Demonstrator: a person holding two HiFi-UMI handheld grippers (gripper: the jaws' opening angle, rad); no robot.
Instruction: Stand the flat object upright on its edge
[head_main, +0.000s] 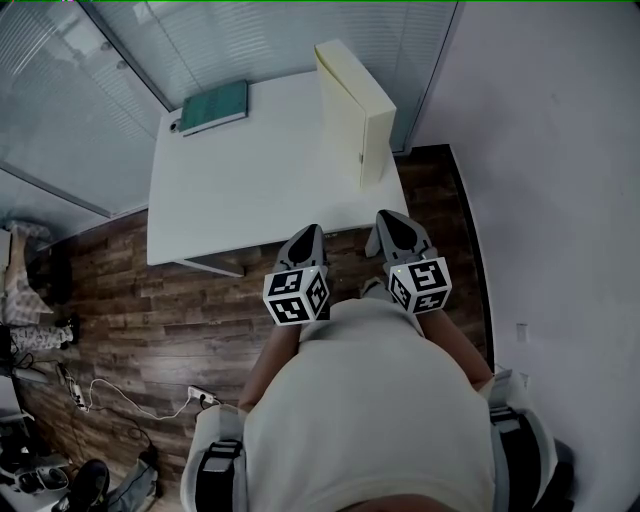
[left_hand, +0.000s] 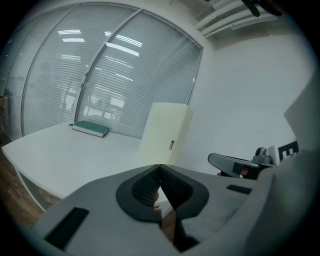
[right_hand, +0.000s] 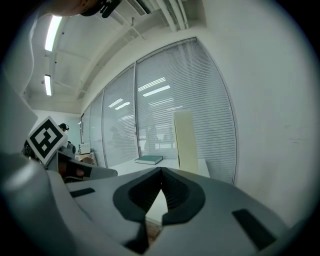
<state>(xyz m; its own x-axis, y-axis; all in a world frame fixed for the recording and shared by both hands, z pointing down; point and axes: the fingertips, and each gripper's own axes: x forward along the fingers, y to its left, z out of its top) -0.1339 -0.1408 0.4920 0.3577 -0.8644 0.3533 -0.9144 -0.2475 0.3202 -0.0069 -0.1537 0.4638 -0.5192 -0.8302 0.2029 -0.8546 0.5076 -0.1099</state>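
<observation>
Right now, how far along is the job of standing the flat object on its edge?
Done, it seems: the cream binder stands upright on its edge on the white table, and nothing touches it. In hand: nothing. The left gripper and the right gripper are shut and empty, back by the table's near edge. Left: probably nothing, unless the green book, which lies flat at the far corner, also counts.
</observation>
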